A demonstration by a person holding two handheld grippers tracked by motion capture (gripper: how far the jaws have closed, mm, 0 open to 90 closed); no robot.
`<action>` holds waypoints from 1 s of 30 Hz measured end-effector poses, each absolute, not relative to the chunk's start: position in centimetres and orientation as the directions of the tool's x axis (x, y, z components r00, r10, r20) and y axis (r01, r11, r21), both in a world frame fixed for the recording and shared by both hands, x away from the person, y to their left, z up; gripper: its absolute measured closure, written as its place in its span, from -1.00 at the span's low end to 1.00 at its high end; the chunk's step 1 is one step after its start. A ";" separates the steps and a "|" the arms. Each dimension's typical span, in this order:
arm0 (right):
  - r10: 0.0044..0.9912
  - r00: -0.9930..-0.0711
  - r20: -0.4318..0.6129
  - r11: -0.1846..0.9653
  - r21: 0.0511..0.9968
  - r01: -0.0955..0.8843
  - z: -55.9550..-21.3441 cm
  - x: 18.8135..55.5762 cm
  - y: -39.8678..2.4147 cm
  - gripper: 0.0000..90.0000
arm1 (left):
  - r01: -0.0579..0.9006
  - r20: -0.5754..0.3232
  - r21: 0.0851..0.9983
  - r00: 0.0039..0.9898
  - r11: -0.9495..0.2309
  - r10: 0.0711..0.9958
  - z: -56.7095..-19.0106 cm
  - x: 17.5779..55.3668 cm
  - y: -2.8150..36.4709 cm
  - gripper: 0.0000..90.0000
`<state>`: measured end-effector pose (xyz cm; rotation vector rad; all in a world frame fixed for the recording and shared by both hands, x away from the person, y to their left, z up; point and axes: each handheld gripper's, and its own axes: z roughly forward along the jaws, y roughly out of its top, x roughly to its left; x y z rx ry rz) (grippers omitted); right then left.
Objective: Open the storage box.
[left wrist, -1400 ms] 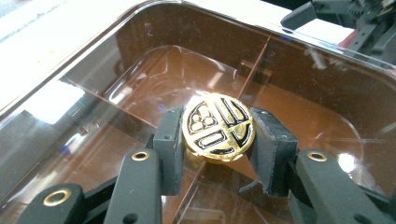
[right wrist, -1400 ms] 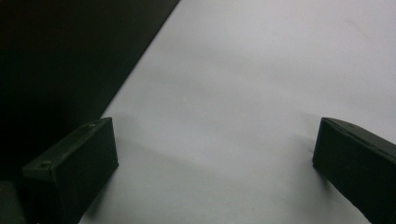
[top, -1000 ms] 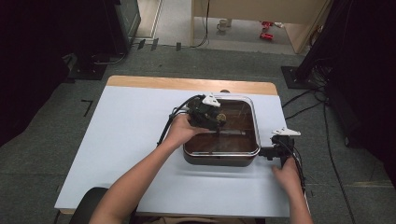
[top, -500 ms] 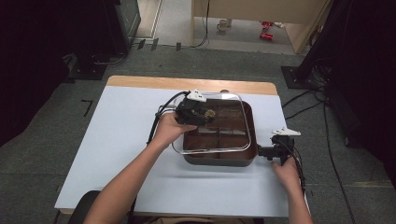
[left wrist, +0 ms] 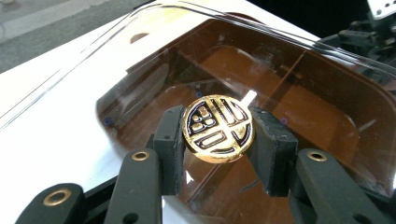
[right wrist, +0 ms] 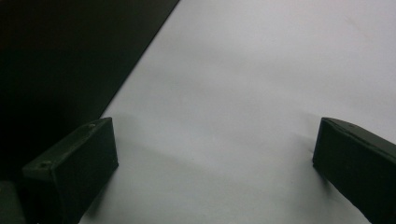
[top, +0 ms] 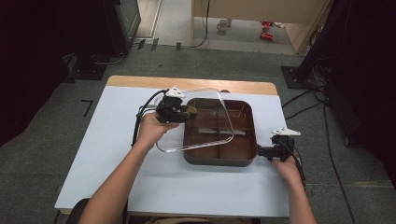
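The left gripper [left wrist: 218, 135] pinches the round gold knob [left wrist: 218, 129] of a clear glass lid [top: 196, 120], one black jaw pressed on each side of the knob. The knob carries a dark stylised emblem that does not read as words. The lid hangs tilted over the left half of the brown divided tray [top: 243, 133], its left part overhanging the white table [top: 107, 154] beyond the tray's left wall. Seen through the glass, the tray's compartments look bare. The right gripper [top: 267, 151] rests just off the tray's right front corner with its jaws spread wide, nothing between them but tabletop; whether a jaw tip touches the tray wall cannot be told.
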<state>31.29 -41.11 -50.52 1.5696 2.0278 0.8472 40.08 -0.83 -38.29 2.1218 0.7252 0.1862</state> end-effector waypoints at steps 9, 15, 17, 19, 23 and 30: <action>0.965 -0.262 0.027 0.170 0.697 0.697 -50.5 31.3 -41.1 -1.00 | 0.476 -0.128 0.770 0.768 -0.425 0.628 -38.5 40.2 2.7 0.31; 0.965 -0.262 0.027 0.170 0.696 0.697 -50.5 31.3 -41.1 -1.00 | 0.503 -0.136 0.770 0.731 -0.392 0.669 -38.4 40.4 5.1 0.31; 0.964 -0.263 0.025 0.172 0.697 0.696 -50.5 31.3 -41.1 -1.00 | 0.510 -0.140 0.770 0.721 -0.383 0.679 -38.4 40.4 5.8 0.31; 0.964 -0.264 0.026 0.172 0.697 0.696 -50.5 31.3 -41.1 -1.00 | 0.522 -0.149 0.771 0.706 -0.366 0.693 -38.3 40.5 6.8 0.31; 0.965 -0.263 0.027 0.170 0.696 0.697 -50.5 31.3 -41.1 -1.00 | 0.534 -0.157 0.774 0.682 -0.339 0.714 -38.1 40.7 8.2 0.31; 0.964 -0.263 0.026 0.171 0.697 0.697 -50.5 31.3 -41.1 -1.00 | 0.555 -0.155 0.771 0.638 -0.311 0.754 -38.3 41.2 10.7 0.31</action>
